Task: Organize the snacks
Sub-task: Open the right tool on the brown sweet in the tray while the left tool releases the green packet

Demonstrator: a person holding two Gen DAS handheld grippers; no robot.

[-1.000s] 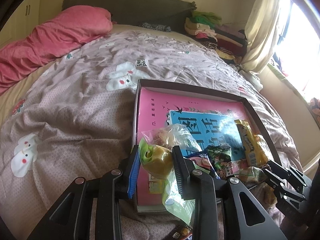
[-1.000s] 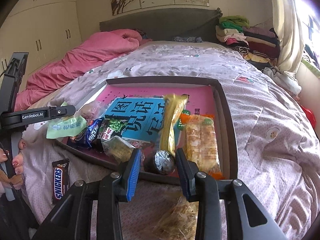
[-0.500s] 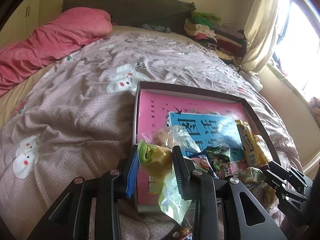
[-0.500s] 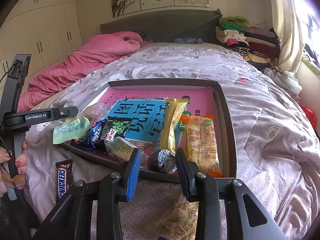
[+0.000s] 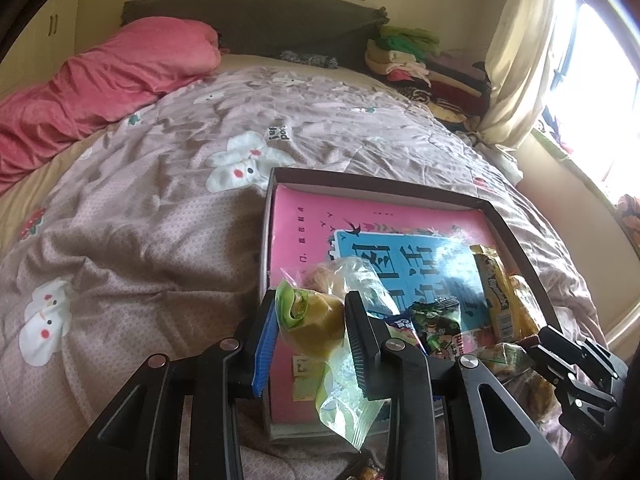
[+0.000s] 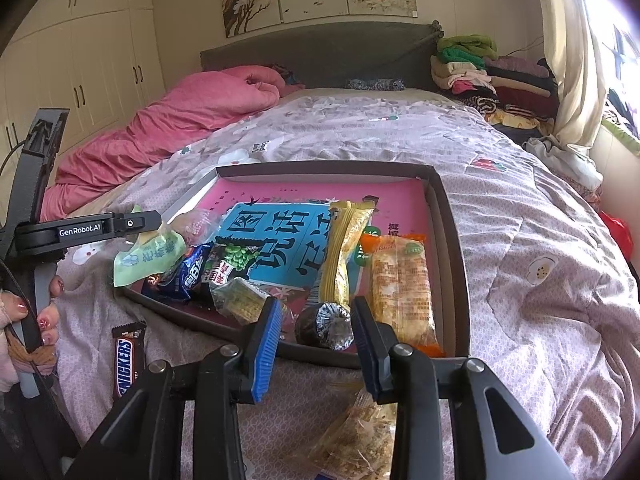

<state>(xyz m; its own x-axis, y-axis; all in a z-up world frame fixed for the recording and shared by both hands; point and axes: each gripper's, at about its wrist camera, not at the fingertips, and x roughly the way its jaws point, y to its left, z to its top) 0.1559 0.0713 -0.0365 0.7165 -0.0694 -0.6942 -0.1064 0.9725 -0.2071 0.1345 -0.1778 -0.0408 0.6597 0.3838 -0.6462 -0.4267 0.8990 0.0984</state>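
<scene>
A dark shallow box (image 6: 454, 236) with a pink and blue sheet on its floor lies on the bed and holds several snacks. My left gripper (image 5: 310, 320) is shut on a light green snack packet (image 5: 316, 328) and holds it above the box's near left corner; the packet also shows in the right wrist view (image 6: 148, 256). My right gripper (image 6: 314, 334) is open and empty, just in front of the box's near wall, with a foil-wrapped round snack (image 6: 326, 326) inside the box showing between its fingers.
A Snickers bar (image 6: 128, 360) lies on the quilt left of the box. A clear bag of pale snacks (image 6: 356, 436) lies under my right gripper. A pink duvet (image 6: 168, 132) and a clothes pile (image 6: 480, 76) sit at the bed's far end.
My left gripper has carried the green packet a little further over the box's corner. My right gripper has drawn back slightly from the foil-wrapped snack, which stays in the box.
</scene>
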